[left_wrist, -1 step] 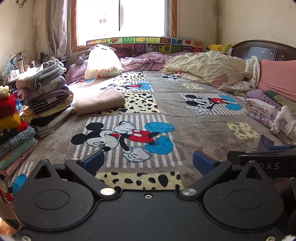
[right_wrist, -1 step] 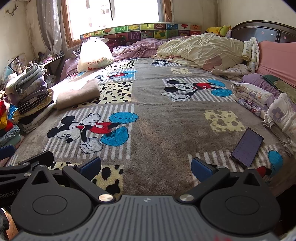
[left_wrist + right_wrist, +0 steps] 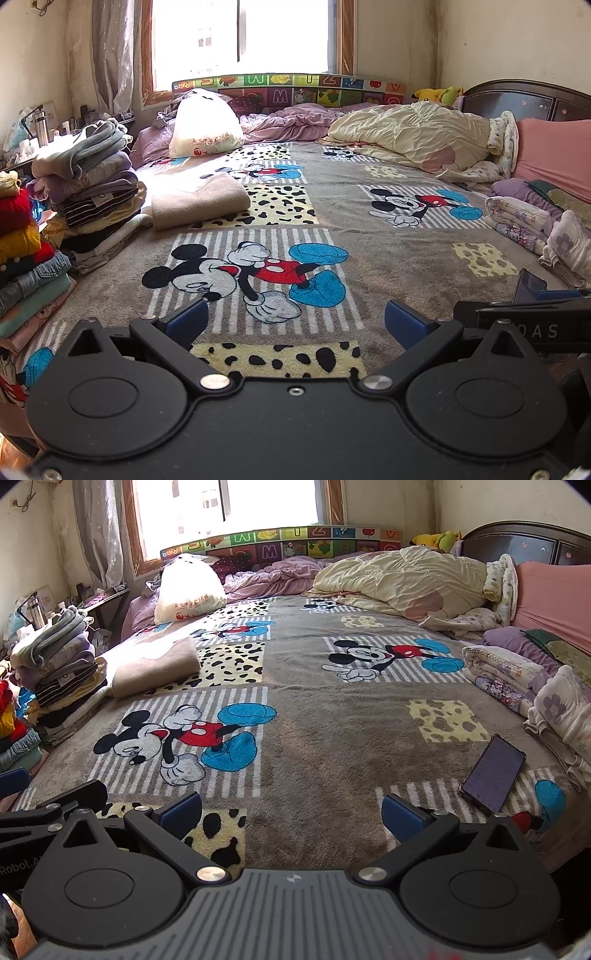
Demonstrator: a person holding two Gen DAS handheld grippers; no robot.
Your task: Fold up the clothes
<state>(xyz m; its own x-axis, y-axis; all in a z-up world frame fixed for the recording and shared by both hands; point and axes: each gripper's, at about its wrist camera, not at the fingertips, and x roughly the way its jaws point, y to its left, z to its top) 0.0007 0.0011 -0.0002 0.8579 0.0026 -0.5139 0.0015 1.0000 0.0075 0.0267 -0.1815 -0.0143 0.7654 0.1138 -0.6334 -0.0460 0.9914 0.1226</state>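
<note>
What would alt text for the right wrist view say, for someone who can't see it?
Open, empty right tongs hover over a bed covered by a cartoon mouse blanket. A phone lies at the right, a folded beige cloth and stacks of folded clothes at the left, and rumpled bedding by the window.

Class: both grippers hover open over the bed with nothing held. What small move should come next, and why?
Probably reach the right gripper toward the loose floral clothes on the right edge. Both it and the left gripper are open and empty, and the stacks on the left already look folded.
</note>
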